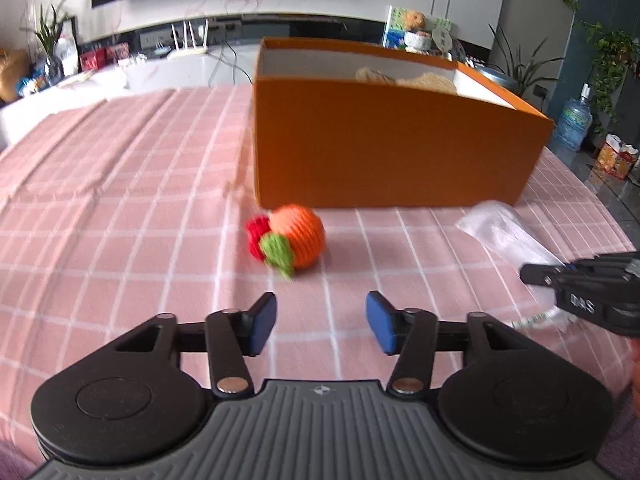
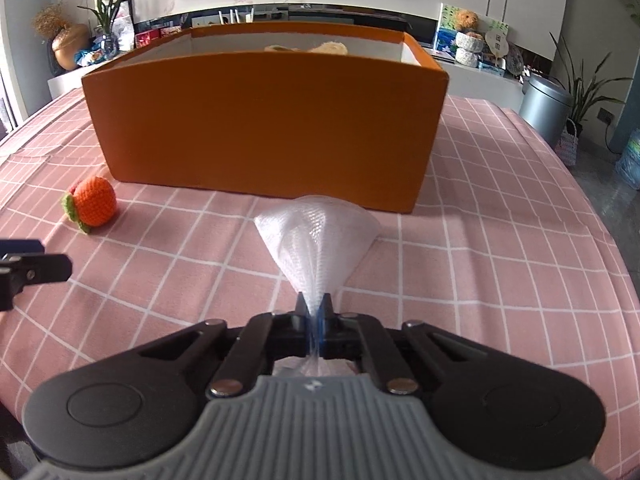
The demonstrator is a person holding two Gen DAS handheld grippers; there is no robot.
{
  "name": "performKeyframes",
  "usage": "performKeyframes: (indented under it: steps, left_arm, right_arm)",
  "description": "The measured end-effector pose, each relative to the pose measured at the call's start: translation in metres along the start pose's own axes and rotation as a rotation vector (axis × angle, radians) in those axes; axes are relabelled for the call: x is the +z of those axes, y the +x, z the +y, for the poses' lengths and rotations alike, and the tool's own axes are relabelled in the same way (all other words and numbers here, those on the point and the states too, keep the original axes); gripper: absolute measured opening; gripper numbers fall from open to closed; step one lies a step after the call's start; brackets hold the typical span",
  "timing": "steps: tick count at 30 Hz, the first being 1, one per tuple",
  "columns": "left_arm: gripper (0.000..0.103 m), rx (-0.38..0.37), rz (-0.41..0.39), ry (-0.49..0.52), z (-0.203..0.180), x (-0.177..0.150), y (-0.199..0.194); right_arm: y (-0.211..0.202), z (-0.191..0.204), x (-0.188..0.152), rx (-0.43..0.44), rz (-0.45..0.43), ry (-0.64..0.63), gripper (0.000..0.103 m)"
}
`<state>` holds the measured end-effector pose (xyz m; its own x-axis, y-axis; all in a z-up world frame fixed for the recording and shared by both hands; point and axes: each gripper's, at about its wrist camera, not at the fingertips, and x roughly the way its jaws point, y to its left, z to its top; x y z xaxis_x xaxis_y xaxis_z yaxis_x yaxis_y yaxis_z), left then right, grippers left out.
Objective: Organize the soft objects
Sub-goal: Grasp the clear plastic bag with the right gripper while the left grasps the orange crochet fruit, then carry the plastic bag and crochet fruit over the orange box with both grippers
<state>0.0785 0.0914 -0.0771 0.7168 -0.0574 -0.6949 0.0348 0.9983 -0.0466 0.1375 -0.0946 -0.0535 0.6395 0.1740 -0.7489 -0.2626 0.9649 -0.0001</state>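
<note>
Right claw [image 2: 315,305] level, pinching bubble wrap [image 2: 318,236]

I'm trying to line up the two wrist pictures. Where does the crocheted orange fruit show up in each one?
Left wrist view: the crocheted orange fruit lies just left of centre on the pink checked cloth, ahead of the open left gripper, near the orange box's front left corner.
Right wrist view: the fruit lies at the far left, left of the box.
Shared landmark: the orange box.
</note>
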Motion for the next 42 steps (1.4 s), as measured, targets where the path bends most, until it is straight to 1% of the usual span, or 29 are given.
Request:
performKeyframes:
  steps: [1, 3, 4, 6, 10, 16, 19, 23, 24, 25, 27, 35, 42]
  left_arm:
    - [0.068, 0.014, -0.016, 0.005, 0.001, 0.003, 0.001]
    - [0.076, 0.039, -0.046, 0.022, 0.001, 0.009, 0.004]
    - [0.077, 0.053, -0.058, 0.037, 0.001, 0.012, 0.007]
    - [0.078, 0.07, -0.064, 0.062, 0.0, 0.016, 0.015]
    - [0.078, 0.078, -0.051, 0.064, 0.002, 0.023, 0.032]
    - [0.078, 0.096, -0.036, 0.044, 0.005, 0.029, 0.049]
    - [0.078, 0.086, -0.019, 0.015, 0.008, 0.029, 0.055]
    - [0.073, 0.082, -0.015, -0.009, 0.011, 0.029, 0.058]
    - [0.069, 0.079, -0.018, -0.011, 0.011, 0.028, 0.058]
    - [0.068, 0.075, -0.02, -0.012, 0.011, 0.028, 0.058]
    - [0.063, 0.066, -0.022, -0.017, 0.011, 0.028, 0.057]
    - [0.06, 0.05, -0.029, -0.024, 0.01, 0.027, 0.049]
    - [0.06, 0.015, -0.049, -0.007, -0.002, 0.028, 0.023]
  right_arm:
    - [-0.001, 0.002, 0.002, 0.009, -0.004, -0.003, 0.0]
    - [0.0, 0.005, 0.007, 0.027, -0.01, -0.009, 0.0]
    - [0.001, 0.007, 0.009, 0.034, -0.012, -0.013, 0.0]
    - [0.004, 0.01, 0.013, 0.039, -0.013, -0.018, 0.0]
    - [0.012, 0.012, 0.019, 0.056, -0.008, -0.012, 0.0]
    - [0.022, 0.014, 0.019, 0.075, 0.008, -0.011, 0.0]
    - [0.026, 0.015, 0.018, 0.077, 0.015, -0.011, 0.0]
    - [0.028, 0.017, 0.019, 0.079, 0.01, -0.022, 0.001]
    - [0.029, 0.017, 0.019, 0.078, 0.009, -0.026, 0.001]
    - [0.029, 0.018, 0.019, 0.077, 0.008, -0.029, 0.001]
    - [0.029, 0.019, 0.019, 0.076, 0.007, -0.031, 0.001]
    - [0.024, 0.015, 0.019, 0.078, 0.006, -0.013, 0.001]
    - [-0.003, 0.01, 0.023, 0.084, -0.037, -0.018, 0.0]
